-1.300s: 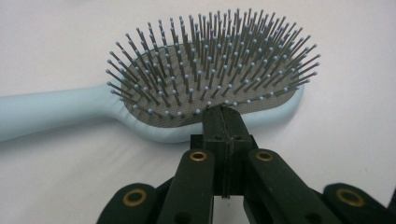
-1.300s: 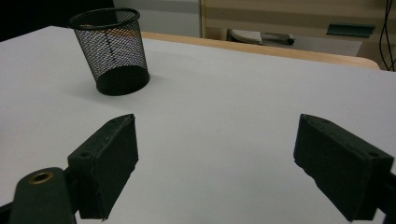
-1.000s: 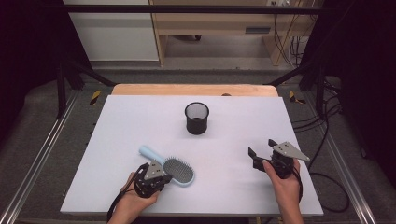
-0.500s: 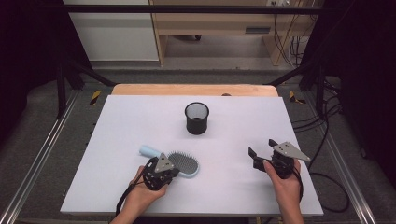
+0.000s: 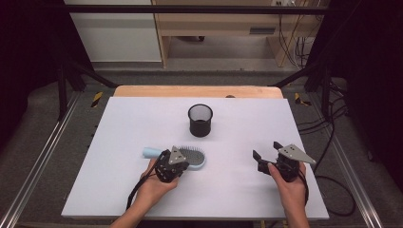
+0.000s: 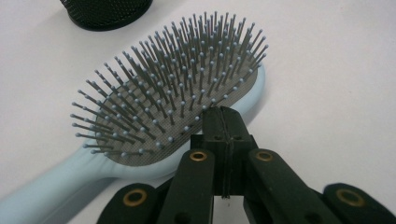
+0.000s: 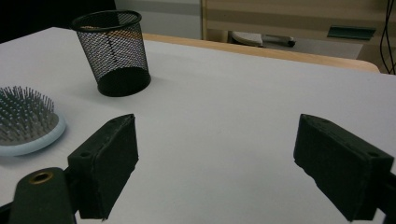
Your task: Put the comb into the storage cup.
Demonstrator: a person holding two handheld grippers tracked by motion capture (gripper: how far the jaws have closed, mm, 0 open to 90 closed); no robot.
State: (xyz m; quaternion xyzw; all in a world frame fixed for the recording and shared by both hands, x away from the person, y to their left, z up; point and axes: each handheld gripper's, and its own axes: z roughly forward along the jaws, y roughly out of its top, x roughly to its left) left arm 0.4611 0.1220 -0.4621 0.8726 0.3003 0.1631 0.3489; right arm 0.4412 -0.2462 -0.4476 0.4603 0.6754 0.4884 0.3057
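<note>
Left gripper point(image 5: 183, 164) and hairbrush point(image 5: 192, 156) have shifted right

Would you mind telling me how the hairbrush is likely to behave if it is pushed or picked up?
The hairbrush looks like rigid plastic, so it probably stays stiff. It lies flat on its back, bristles up, so a push should slide it, perhaps pivoting, rather than roll it. The smooth handle may slip in a light grip.

The light blue hairbrush point(image 5: 194, 158) lies flat on the table, bristles up, handle pointing to 9 o'clock.
</note>
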